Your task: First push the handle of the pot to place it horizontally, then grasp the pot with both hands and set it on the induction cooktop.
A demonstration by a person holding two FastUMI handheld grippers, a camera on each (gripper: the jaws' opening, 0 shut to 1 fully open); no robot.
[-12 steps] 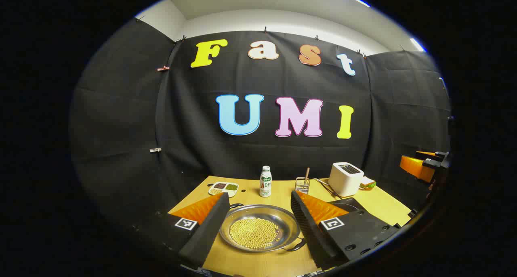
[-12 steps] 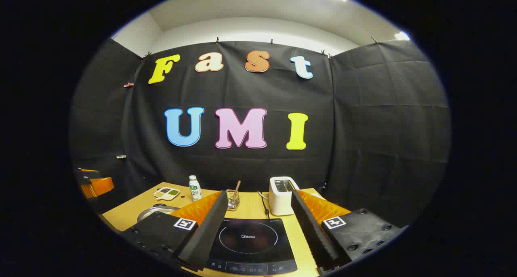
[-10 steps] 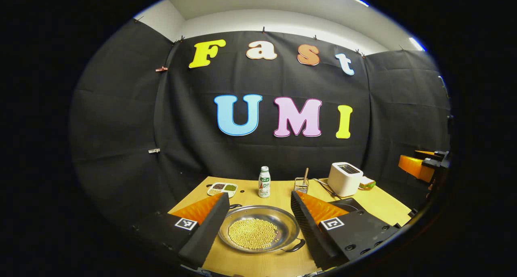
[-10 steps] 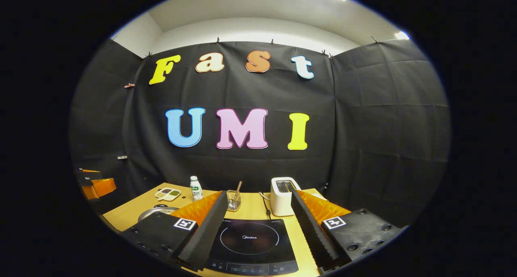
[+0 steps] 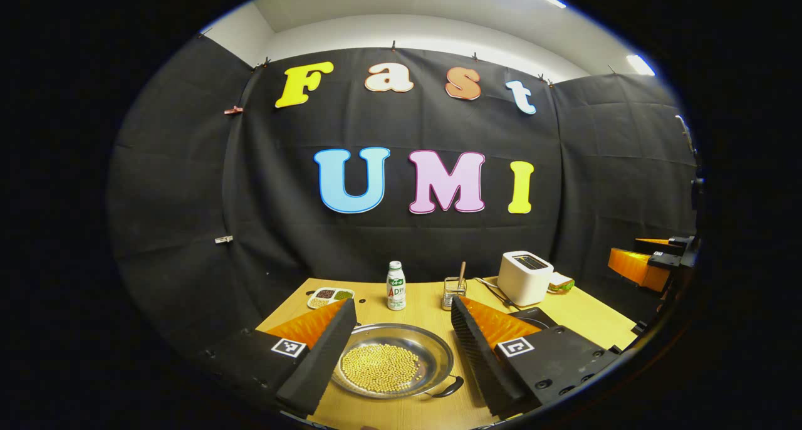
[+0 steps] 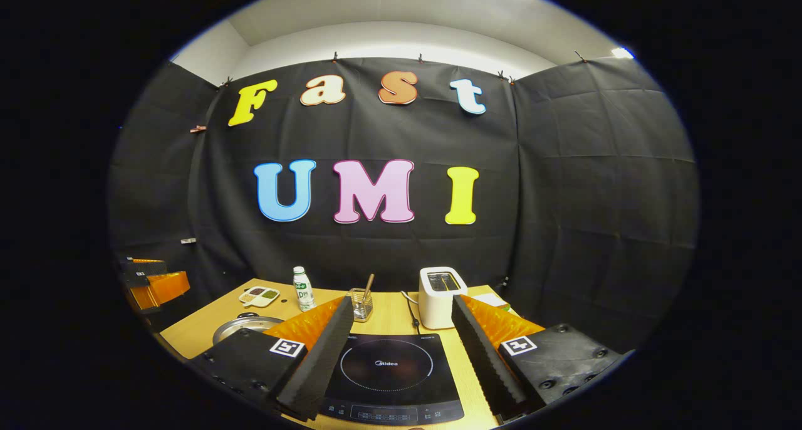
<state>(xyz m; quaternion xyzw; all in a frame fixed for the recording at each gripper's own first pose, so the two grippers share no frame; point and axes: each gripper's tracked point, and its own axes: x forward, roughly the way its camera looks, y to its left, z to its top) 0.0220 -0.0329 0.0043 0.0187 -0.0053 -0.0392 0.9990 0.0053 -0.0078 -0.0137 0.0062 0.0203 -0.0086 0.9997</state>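
Shallow round steel pot (image 5: 391,367) with yellow beans inside and dark loop handles (image 5: 448,389) lying diagonal sits flat on wood table, left of flat black glass induction cooktop (image 6: 388,380), apart.

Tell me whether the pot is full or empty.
Neither: the pot holds a shallow layer of small yellow beans over its bottom, with bare metal showing around them.
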